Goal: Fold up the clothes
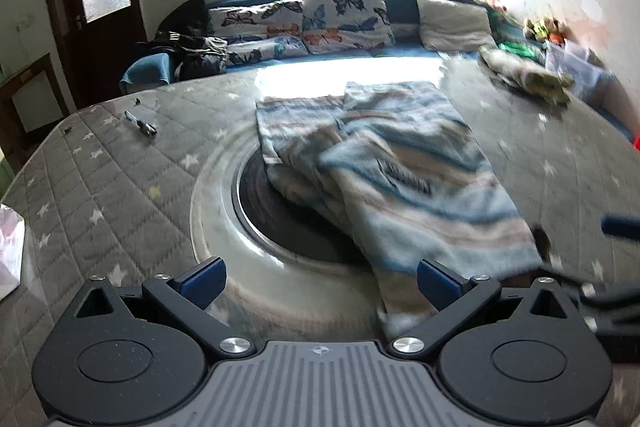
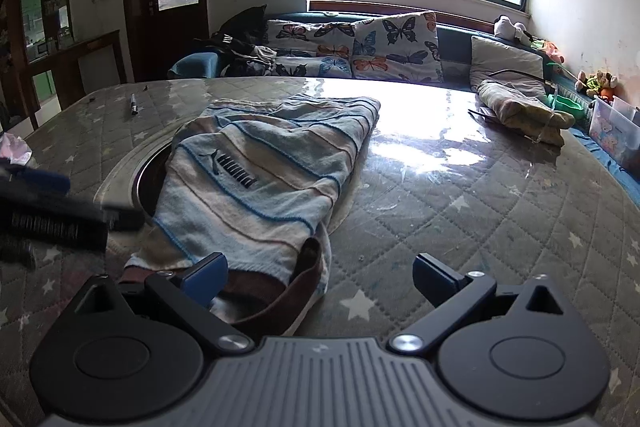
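A blue, white and tan striped garment [image 1: 384, 163] with a dark logo lies folded lengthwise on the quilted star-patterned table cover, partly over a round dark inset. It also shows in the right wrist view [image 2: 256, 187], its brown waistband nearest the camera. My left gripper [image 1: 320, 281] is open and empty, just short of the garment's near end. My right gripper [image 2: 320, 277] is open and empty, its left finger [image 2: 206, 277] over the waistband. The left gripper shows blurred at the left edge of the right wrist view [image 2: 48, 211].
A round dark inset [image 1: 280, 211] with a metal ring sits in the table. A pen [image 1: 140, 123] lies at the far left. Another bundled cloth [image 2: 520, 109] lies at the far right. A sofa with butterfly cushions [image 2: 360, 47] and a storage box [image 2: 616, 135] border the table.
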A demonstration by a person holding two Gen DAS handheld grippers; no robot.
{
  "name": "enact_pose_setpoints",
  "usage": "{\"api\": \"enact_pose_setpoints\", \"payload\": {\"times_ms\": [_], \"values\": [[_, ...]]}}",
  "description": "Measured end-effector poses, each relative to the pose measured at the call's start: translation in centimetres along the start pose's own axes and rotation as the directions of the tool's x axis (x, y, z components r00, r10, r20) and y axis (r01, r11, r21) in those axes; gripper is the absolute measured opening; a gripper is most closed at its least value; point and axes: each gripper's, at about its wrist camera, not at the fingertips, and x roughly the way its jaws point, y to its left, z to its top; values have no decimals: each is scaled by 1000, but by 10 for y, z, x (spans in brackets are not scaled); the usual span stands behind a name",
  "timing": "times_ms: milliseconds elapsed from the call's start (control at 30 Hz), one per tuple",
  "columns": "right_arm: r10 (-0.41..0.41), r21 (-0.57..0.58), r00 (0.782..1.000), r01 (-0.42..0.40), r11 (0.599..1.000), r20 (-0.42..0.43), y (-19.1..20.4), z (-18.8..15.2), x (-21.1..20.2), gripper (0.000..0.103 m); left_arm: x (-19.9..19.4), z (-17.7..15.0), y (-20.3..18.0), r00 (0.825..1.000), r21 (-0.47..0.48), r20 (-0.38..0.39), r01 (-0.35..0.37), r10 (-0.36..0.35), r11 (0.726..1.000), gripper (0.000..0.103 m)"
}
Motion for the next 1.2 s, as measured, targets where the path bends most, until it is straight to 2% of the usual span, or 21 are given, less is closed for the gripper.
{"api": "enact_pose_setpoints", "payload": {"times_ms": [100, 367, 600, 733, 800, 867, 967, 1100, 1200], "values": [[1, 5, 1000, -1, 1000, -3, -3, 3, 3, 99, 12, 16, 13, 1000, -46, 16, -7, 8, 999, 101], [17, 31, 999, -17, 999, -29, -9, 7, 17, 95, 50, 58, 42, 999, -157, 10, 35, -34, 987, 79], [24, 41, 999, -22, 999, -44, -12, 8, 24, 94, 95, 87, 63, 998, -246, -43, 43, -55, 968, 76], [23, 46, 999, -20, 999, -49, -15, 10, 30, 94, 116, 94, 68, 993, -285, -79, 66, -92, 956, 74], [23, 50, 998, -20, 999, -55, -16, 10, 33, 94, 127, 95, 66, 988, -278, -104, 78, -111, 957, 57], [23, 53, 998, -20, 998, -61, -17, 9, 35, 94, 133, 94, 67, 982, -285, -119, 106, -145, 953, 33], [20, 57, 998, -17, 998, -63, -19, 9, 37, 94, 132, 91, 70, 978, -305, -109, 137, -178, 943, 12], [17, 59, 998, -14, 998, -62, -19, 8, 36, 94, 110, 90, 76, 981, -312, -26, 174, -191, 934, 8], [15, 57, 998, -12, 998, -58, -18, 8, 35, 94, 85, 91, 75, 984, -280, 53, 180, -172, 943, 7]]}}
